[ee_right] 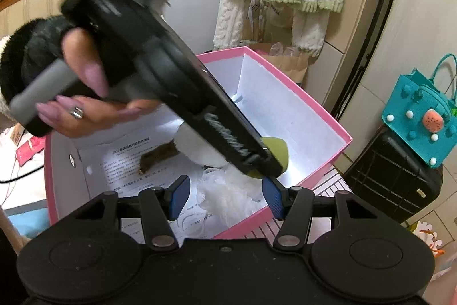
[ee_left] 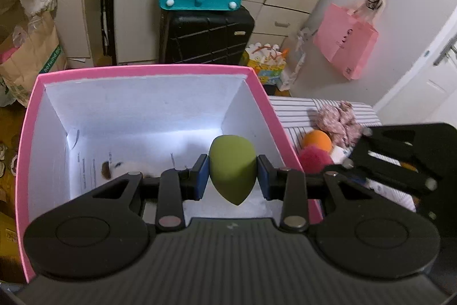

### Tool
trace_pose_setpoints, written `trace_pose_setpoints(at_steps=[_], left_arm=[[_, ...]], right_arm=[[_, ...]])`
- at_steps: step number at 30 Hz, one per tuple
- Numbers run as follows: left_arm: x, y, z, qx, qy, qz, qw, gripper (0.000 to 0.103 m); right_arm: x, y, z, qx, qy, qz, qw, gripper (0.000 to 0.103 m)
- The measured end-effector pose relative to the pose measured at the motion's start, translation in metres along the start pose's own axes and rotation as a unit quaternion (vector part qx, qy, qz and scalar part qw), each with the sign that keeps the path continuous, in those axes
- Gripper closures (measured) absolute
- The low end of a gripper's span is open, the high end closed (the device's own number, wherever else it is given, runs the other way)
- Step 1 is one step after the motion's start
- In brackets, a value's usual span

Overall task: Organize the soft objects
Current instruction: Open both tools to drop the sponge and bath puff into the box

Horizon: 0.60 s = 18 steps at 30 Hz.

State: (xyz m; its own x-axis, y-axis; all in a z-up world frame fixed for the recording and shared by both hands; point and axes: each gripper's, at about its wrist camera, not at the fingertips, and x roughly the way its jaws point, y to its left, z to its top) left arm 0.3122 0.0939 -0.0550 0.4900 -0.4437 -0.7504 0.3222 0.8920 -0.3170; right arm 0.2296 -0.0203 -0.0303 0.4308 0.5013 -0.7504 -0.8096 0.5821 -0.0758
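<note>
An olive-green, teardrop-shaped sponge (ee_left: 232, 172) hangs point-down over the open pink box (ee_left: 31, 116), squeezed at its sides between blue pads. On the paper-lined white floor of the box lie a white plush with a brown patch (ee_right: 160, 155) and a crumpled white mesh puff (ee_right: 228, 196). Outside the box, on a striped surface just beside its wall, sit an orange sponge (ee_left: 316, 139), a magenta pompom (ee_left: 315, 159) touching it, and a floral scrunchie (ee_left: 340, 122).
</note>
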Motion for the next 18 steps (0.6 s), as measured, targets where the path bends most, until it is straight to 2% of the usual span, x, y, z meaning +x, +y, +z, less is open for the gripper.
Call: trace_pose_setpoints(at_steps=[5, 7, 8, 14, 18], left_arm=[[0.012, 0.004, 0.005, -0.010, -0.001, 0.011, 0.9999, 0.062], [0.013, 0.006, 0.005, -0.012, 0.002, 0.014, 0.9998, 0.052], [0.010, 0.005, 0.005, -0.006, 0.000, 0.015, 0.9999, 0.043], [-0.024, 0.003, 0.004, 0.007, -0.044, 0.019, 0.9988, 0.042], [-0.049, -0.002, -0.003, 0.023, -0.056, 0.016, 0.9980, 0.042]], right_arm=[[-0.003, -0.003, -0.001, 0.012, -0.006, -0.003, 1.000, 0.042], [-0.005, -0.003, -0.003, 0.018, -0.010, -0.003, 1.000, 0.042], [-0.004, -0.004, -0.002, 0.024, -0.013, -0.003, 1.000, 0.042], [-0.014, -0.007, -0.008, 0.065, -0.030, -0.002, 0.997, 0.042], [-0.023, -0.002, -0.010, 0.081, -0.035, -0.010, 0.996, 0.042]])
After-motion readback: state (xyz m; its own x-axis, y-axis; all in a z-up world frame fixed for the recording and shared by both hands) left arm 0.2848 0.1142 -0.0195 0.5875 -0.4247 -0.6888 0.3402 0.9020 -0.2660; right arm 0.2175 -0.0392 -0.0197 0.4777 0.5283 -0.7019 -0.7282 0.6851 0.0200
